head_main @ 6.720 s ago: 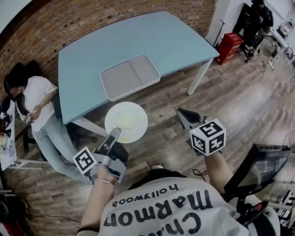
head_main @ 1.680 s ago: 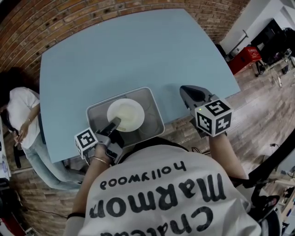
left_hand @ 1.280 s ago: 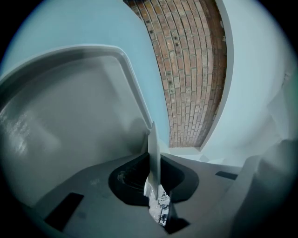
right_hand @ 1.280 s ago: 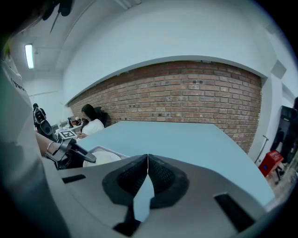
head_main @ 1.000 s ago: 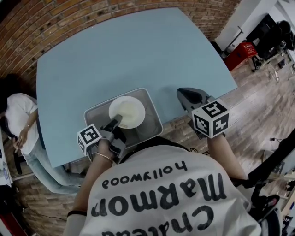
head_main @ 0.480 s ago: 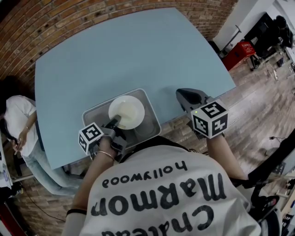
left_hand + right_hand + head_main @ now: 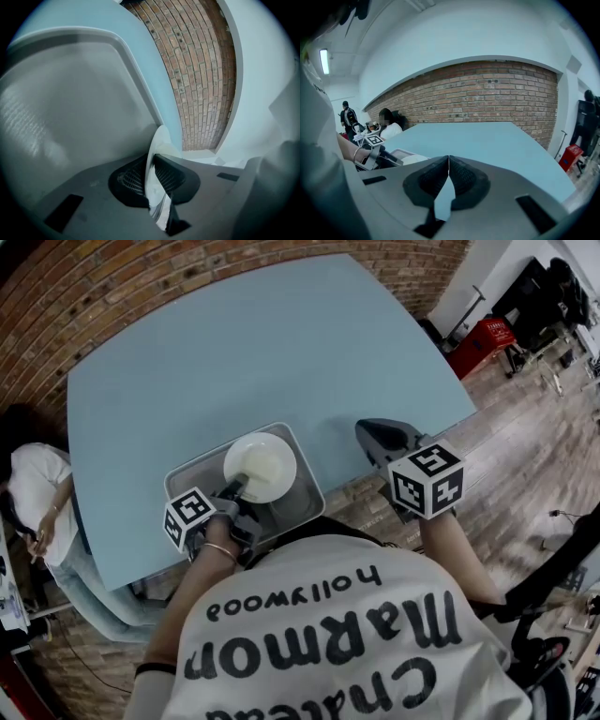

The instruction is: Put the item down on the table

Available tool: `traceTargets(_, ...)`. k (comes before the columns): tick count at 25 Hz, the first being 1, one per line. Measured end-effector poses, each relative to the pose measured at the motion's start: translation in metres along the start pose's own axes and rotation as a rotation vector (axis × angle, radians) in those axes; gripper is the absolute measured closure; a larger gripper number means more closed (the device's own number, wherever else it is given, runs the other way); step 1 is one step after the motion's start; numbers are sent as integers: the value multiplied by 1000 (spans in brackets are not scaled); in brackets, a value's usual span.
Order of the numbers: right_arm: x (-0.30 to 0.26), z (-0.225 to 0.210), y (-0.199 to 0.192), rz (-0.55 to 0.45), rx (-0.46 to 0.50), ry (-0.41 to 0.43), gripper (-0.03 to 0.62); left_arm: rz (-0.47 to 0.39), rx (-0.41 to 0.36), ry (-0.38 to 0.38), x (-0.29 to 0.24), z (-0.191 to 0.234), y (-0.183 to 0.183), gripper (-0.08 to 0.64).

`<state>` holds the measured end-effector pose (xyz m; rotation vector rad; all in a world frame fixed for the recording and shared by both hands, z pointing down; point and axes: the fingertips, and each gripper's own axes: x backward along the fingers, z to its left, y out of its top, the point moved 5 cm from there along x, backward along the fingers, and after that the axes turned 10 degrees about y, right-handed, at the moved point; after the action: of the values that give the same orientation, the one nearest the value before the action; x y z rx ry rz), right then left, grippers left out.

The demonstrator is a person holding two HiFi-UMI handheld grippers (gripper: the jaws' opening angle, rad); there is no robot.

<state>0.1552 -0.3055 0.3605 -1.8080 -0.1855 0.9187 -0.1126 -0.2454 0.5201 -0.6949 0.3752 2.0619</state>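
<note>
Pinching the near rim of a white plate point(image 7: 261, 467), the left gripper point(image 7: 234, 487) is keeping its jaws almost together, with only the thin edge of the plate between the two ribbed pads. In the left gripper view the plate is showing edge-on, running up out of the jaws, with the pale floor of a grey tray point(image 7: 298, 505) spreading behind it. From the head view the plate is sitting over the middle of that tray, toward its far side; whether its underside is touching the tray floor is not clear. The tray is lying on a light blue table point(image 7: 281, 352), close to the near edge, in front of the person holding the grippers.

The right gripper point(image 7: 368, 429) is hovering to the right of the tray, above the near edge of the table, and its jaws are pressing together tip to tip with nothing between them. A brick wall point(image 7: 201, 70) is running behind the table, and a seated person point(image 7: 33, 488) is bending forward at its left end.
</note>
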Motion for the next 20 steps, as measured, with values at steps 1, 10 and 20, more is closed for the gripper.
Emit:
traceTargets(1,0,0,-1,3,2,-4,581,3,-2,-1,-1,-1,-1,534)
traceTargets(10,5,-5,-7,5,-8,-27,581,10,-44,9,-10,-7,-3,534)
traceTargets(20,8,-7,-11,5,-18,-34,581,-16,-95,-4,-14,-15,-6,534)
